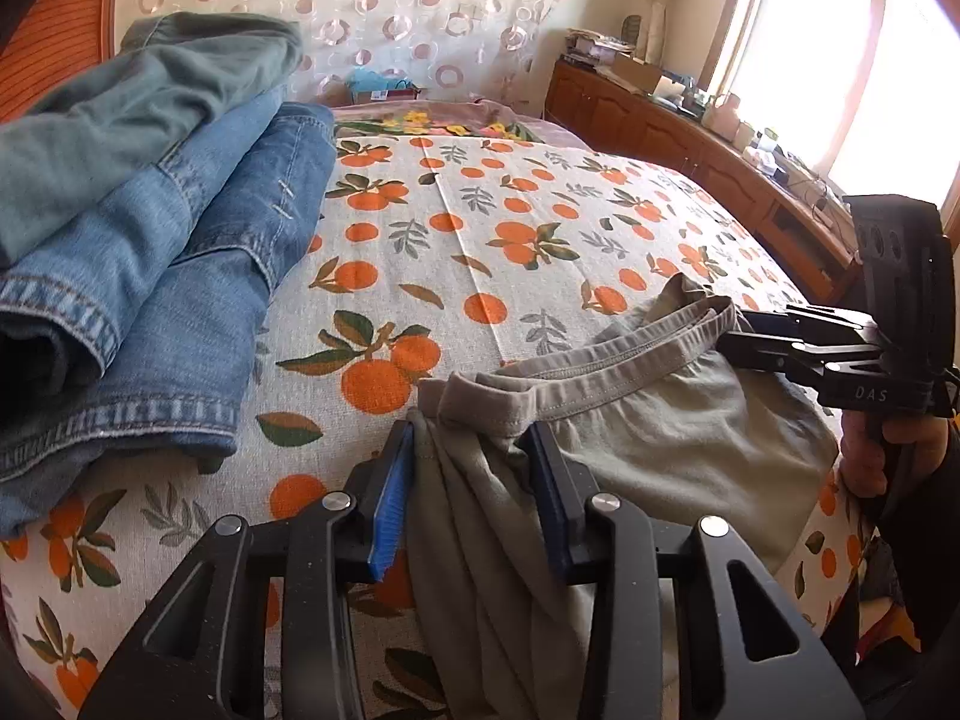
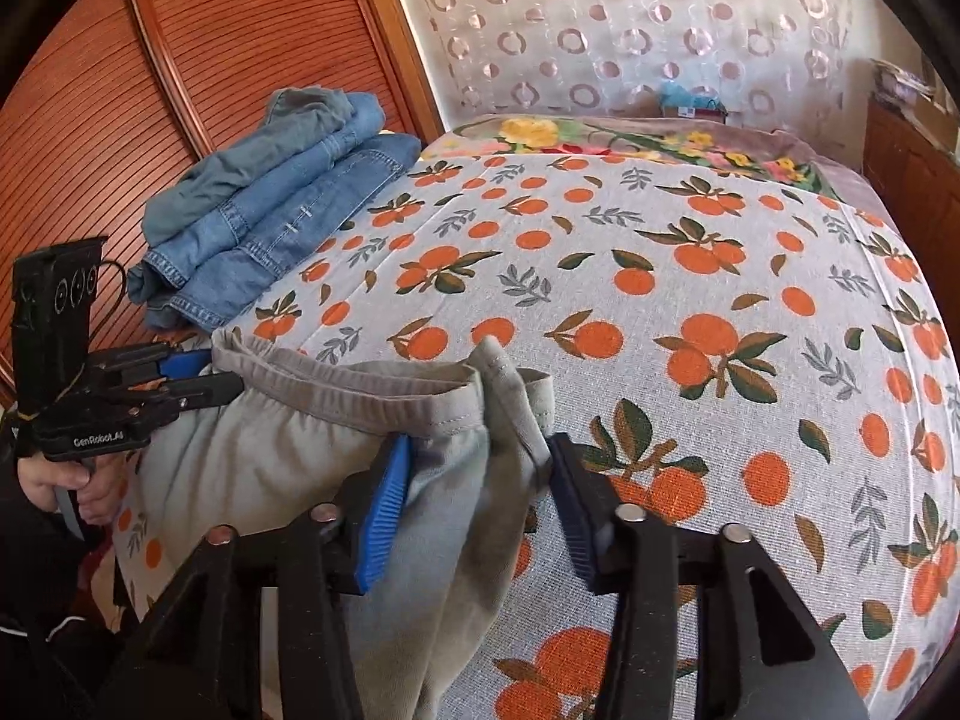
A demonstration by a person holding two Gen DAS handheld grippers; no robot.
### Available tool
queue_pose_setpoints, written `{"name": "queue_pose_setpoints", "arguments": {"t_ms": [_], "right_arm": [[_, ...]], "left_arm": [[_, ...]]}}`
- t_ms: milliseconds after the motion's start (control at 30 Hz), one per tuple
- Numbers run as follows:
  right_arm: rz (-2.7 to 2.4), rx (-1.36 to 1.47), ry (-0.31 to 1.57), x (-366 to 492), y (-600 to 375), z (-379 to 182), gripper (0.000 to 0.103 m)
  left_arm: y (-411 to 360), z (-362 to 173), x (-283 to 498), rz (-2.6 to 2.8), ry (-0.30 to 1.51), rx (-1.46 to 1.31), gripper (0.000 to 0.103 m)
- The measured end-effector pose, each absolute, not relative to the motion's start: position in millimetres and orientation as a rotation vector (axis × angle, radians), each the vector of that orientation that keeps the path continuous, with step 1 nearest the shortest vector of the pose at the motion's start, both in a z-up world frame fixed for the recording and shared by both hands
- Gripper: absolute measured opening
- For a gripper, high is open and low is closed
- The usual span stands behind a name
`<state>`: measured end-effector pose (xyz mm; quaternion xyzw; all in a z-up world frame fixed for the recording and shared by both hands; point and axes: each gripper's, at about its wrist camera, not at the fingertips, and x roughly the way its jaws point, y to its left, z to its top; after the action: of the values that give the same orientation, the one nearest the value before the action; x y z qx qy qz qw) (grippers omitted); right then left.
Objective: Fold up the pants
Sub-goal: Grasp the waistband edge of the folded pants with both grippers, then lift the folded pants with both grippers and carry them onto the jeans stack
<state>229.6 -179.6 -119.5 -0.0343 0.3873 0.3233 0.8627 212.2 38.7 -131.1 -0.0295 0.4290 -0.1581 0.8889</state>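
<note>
On the near edge of the bed [image 2: 690, 228], the grey pants [image 1: 660, 420] lie with their waistband bunched between my two grippers. My left gripper [image 1: 474, 468] has its blue pads spread with fabric draped loosely between them; my right gripper [image 2: 480, 480] looks the same, parted around cloth rather than pinching it. Well apart, at the far left, I count one stack of folded jeans [image 1: 150, 252], three garments deep. A wooden cabinet [image 1: 690, 138] lines the window side.
</note>
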Motion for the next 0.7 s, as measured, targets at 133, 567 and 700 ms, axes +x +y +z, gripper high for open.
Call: {"name": "queue_pose_setpoints", "arguments": {"t_ms": [133,567,700], "right_arm": [[0.691,-0.072,0.818,228.6,-176.5,-120.2,0.031],[0.717,-0.080,0.695,207.8,-172.3,-84.6,0.015],[0.739,-0.118,0.601,204.9,-159.1,-44.6,0.015]], "left_arm": [[39.2,-131.6,214.7,-0.341,0.893,-0.087,0.031],[48.1,-92.9,183.1,-0.342,0.752,-0.143,0.017],[62.1,-63.0,167.3,-0.316,0.655,-0.183,0.017]]}}
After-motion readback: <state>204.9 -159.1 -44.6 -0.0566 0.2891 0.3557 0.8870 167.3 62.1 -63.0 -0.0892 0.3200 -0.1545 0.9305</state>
